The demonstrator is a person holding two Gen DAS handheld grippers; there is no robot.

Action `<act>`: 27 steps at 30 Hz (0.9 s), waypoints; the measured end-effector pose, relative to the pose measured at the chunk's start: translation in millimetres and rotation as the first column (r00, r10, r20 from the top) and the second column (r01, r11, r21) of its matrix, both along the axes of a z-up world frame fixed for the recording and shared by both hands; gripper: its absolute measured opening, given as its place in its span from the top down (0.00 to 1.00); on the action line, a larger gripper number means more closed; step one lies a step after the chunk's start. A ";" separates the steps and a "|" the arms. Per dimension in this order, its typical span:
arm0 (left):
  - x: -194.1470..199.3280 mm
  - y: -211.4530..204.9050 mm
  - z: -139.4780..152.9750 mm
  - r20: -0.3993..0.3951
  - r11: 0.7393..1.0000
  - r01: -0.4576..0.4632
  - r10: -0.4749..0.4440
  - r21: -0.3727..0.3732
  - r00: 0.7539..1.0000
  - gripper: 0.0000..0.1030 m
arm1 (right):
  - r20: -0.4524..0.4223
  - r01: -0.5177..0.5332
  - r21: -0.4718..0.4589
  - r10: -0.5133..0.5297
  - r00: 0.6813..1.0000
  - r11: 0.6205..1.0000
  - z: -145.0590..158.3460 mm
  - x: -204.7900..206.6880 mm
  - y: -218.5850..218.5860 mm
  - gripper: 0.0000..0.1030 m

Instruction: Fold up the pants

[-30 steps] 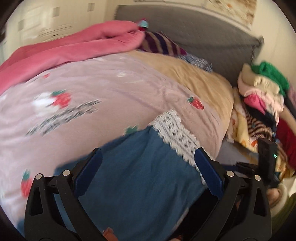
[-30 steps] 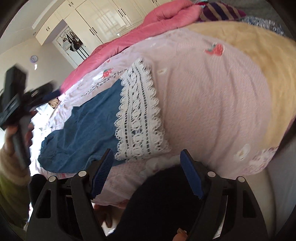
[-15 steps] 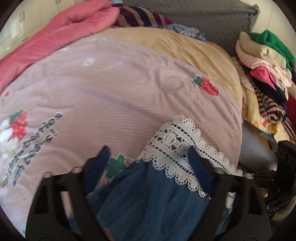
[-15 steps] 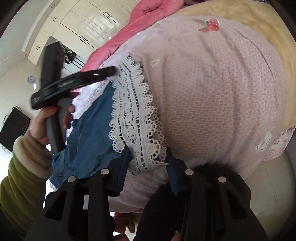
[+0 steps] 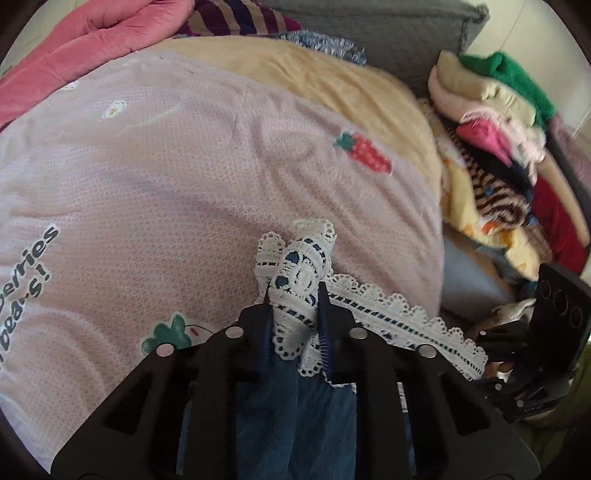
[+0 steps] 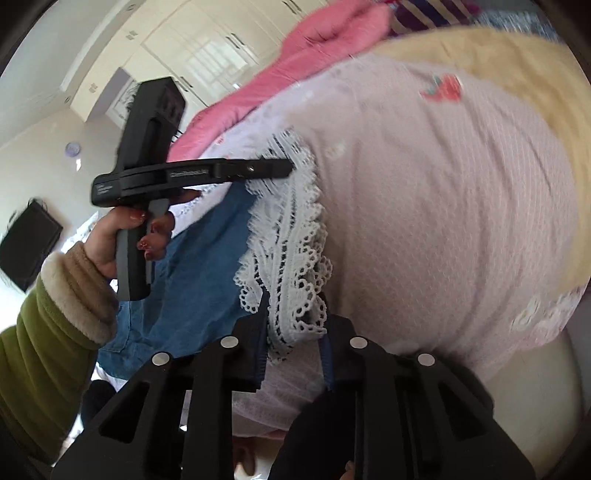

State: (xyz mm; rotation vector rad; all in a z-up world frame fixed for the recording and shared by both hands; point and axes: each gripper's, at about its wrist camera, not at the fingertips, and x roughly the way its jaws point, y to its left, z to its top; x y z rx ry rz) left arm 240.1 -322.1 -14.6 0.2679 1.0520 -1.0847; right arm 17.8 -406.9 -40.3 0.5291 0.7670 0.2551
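Observation:
Blue denim pants point(image 5: 291, 398) with a white lace hem point(image 5: 391, 314) lie on a pink strawberry-print bedspread point(image 5: 184, 177). My left gripper point(image 5: 293, 314) is shut on one end of the lace hem, which bunches up between its jaws. My right gripper point(image 6: 293, 325) is shut on the other end of the lace hem point(image 6: 291, 258). The denim point(image 6: 199, 273) stretches away to the left in the right wrist view. The left gripper point(image 6: 288, 168) shows there pinching the far lace corner. The right gripper's body shows at the right edge of the left wrist view point(image 5: 546, 339).
A pink quilt point(image 5: 92, 48) and striped pillow point(image 5: 240, 18) lie at the bed's far side, by a grey headboard point(image 5: 388, 33). A pile of clothes point(image 5: 498, 147) is stacked right of the bed. White wardrobes point(image 6: 192, 48) stand behind.
Both grippers moved forward onto the lace hem and closed on it, from open a second ago. The hem now bunches up in each.

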 end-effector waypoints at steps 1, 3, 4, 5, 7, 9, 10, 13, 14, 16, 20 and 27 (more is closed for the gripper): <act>0.4 5.2 5.7 0.004 1.000 -0.001 0.001 -0.029 1.000 0.88 | 0.020 -0.006 -0.011 0.006 1.000 1.000 4.3 -1.1 3.1 0.79; 0.1 14.8 16.8 0.010 0.997 0.012 -0.011 -0.082 1.000 0.88 | 0.067 -0.028 -0.049 0.031 0.997 0.998 18.2 -3.7 12.2 0.79; -1.5 20.4 23.7 0.026 0.994 0.020 -0.017 -0.105 1.000 0.88 | 0.092 -0.044 -0.073 0.050 0.994 0.996 26.2 -5.5 18.8 0.79; -1.4 24.6 28.6 0.031 0.992 0.026 -0.023 -0.120 0.999 0.88 | 0.107 -0.053 -0.084 0.062 0.992 0.995 31.3 -6.8 22.7 0.79; -1.7 38.5 41.1 0.035 0.986 0.029 -0.023 -0.163 0.999 0.88 | 0.147 -0.087 -0.091 0.100 0.984 0.992 45.3 -6.1 36.8 0.79; -3.6 55.4 51.8 0.044 0.979 0.034 -0.026 -0.202 0.999 0.88 | 0.179 -0.125 -0.128 0.147 0.973 0.984 57.1 -6.3 54.5 0.79; -4.5 62.6 56.2 0.050 0.976 0.033 -0.023 -0.215 0.998 0.88 | 0.192 -0.146 -0.145 0.172 0.966 0.979 61.8 -6.6 63.6 0.79; -6.9 96.2 64.1 0.053 0.969 0.016 -0.003 -0.247 0.999 0.88 | 0.208 -0.212 -0.185 0.249 0.946 0.960 71.1 -3.5 90.7 0.79; -7.2 105.8 65.1 0.053 0.968 0.006 0.007 -0.252 0.999 0.88 | 0.211 -0.233 -0.198 0.274 0.938 0.952 73.0 -2.3 99.4 0.79; -9.5 132.2 64.6 0.044 0.963 -0.021 0.034 -0.269 0.998 0.88 | 0.207 -0.279 -0.224 0.326 0.923 0.934 76.6 1.5 120.6 0.79; -14.4 185.2 57.0 0.012 0.947 -0.096 0.105 -0.305 0.994 0.88 | 0.180 -0.377 -0.280 0.434 0.883 0.883 73.0 11.5 168.6 0.79; -27.2 255.4 24.6 -0.066 0.934 -0.242 0.233 -0.264 0.970 0.82 | 0.079 -0.502 -0.351 0.559 0.825 0.791 45.8 16.0 241.2 0.79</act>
